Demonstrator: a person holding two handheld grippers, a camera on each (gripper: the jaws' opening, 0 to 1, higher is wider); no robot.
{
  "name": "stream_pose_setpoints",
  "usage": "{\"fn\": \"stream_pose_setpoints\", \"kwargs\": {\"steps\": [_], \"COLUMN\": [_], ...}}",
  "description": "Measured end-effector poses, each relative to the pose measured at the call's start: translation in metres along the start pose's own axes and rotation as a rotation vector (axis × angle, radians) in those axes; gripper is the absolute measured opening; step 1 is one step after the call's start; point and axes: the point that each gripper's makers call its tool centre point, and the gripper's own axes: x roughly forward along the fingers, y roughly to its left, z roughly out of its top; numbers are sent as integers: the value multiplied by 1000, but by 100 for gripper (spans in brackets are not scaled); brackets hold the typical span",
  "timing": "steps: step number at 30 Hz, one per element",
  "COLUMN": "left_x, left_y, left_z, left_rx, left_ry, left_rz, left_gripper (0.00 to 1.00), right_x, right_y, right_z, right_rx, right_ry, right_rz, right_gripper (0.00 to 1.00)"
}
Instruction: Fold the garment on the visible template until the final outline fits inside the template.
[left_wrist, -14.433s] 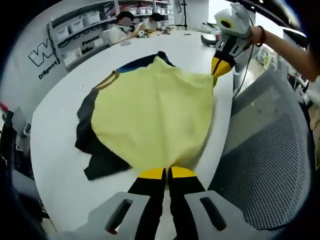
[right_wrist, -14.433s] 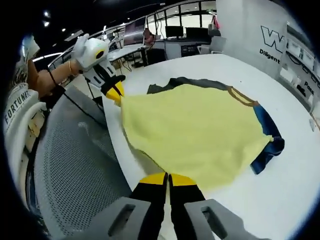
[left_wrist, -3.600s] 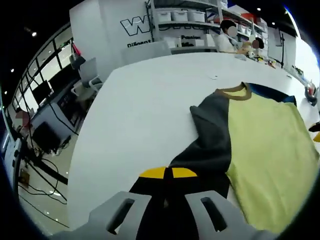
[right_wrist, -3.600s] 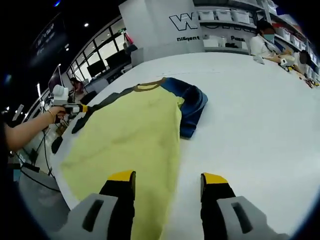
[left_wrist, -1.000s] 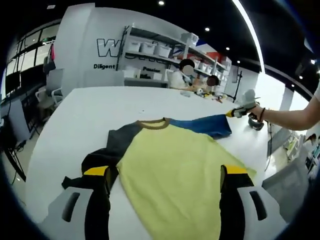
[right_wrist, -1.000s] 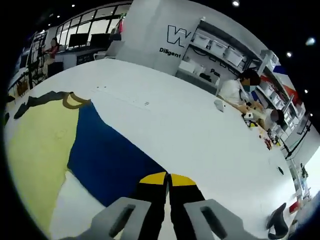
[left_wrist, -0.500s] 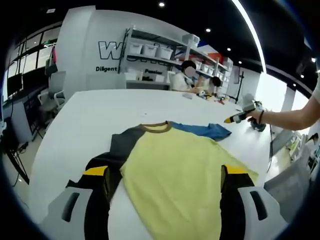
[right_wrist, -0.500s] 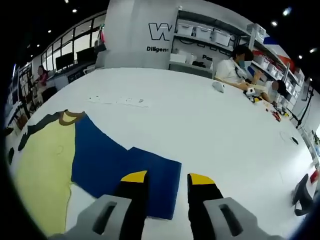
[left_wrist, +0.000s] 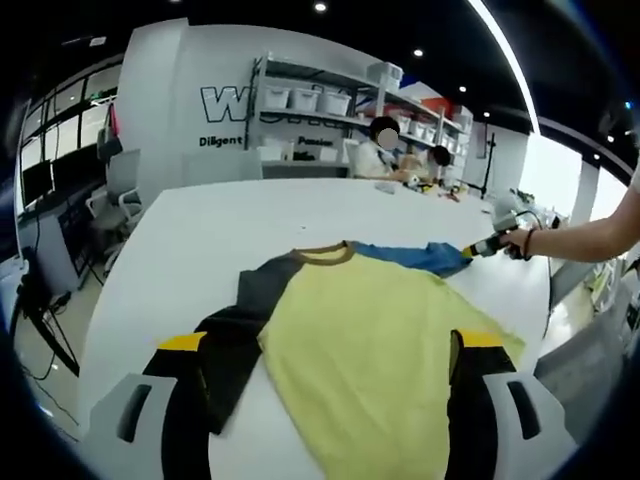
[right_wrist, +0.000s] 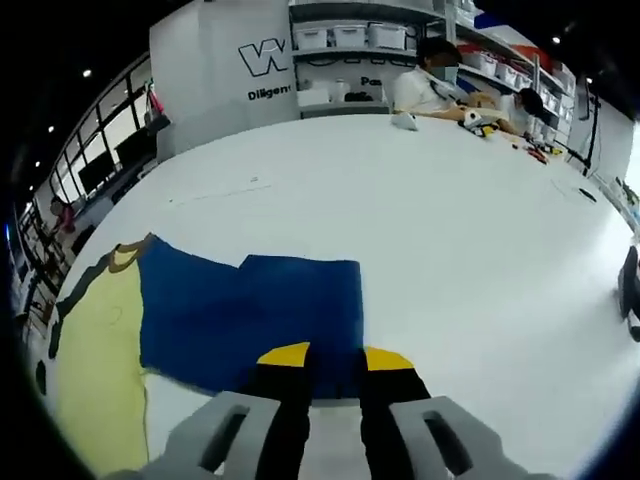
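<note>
The right gripper, jaws a little apart, sits right at the blue sleeve's near edge, while the left gripper hangs wide open over the yellow shirt.

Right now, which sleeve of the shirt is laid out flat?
The blue sleeve, spread flat by the right claw; the dark grey sleeve lies bunched near the left claw.

White table spans both views. Grey wall with partial "W" logo and "Diligent" lettering behind it. Shelving with white bins beside the logo. Two people seated at the far table edge. Office chair at the left.
</note>
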Motion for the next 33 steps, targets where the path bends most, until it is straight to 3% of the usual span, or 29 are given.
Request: {"fn": "stream_pose_setpoints", "kwargs": {"steps": [2, 11, 16, 21, 22, 25, 27, 28, 29, 30, 33], "left_x": [0, -5, -6, -7, -8, -11, -13, -14, -14, -14, -16], "left_y": [2, 3, 3, 0, -2, -2, -1, 0, 0, 1, 2], "left_z": [-1, 2, 1, 1, 1, 1, 0, 0, 0, 0, 0], "left_rx": [0, 6, 10, 14, 18, 17, 14, 14, 13, 12, 12], "left_ry": [7, -13, -8, -11, -7, -4, -2, -4, -4, -5, -7], "left_rz": [7, 19, 16, 10, 1, -2, 0, 4, 5, 6, 8], "left_gripper": [96, 95, 94, 95, 95, 95, 94, 94, 94, 94, 94], "right_x": [-1, -14, -19, -18, -18, -21, -18, -16, -14, -14, -9], "right_y": [-2, -4, -1, -3, -4, -4, -6, -4, -7, -6, -4], "right_z": [-2, -11, -16, -17, -16, -16, -20, -24, -18, -23, -20], "right_rx": [4, 48, -14, -4, -4, 7, 45, 58, 34, 46, 43], "right_ry": [1, 6, 18, 21, 15, 13, 23, 34, -9, 21, 11], "right_rz": [-19, -22, -30, -28, -30, -31, -27, -16, -32, -31, -41], "right_gripper": [0, 0, 0, 0, 1, 18, 25, 24, 22, 19, 4]}}
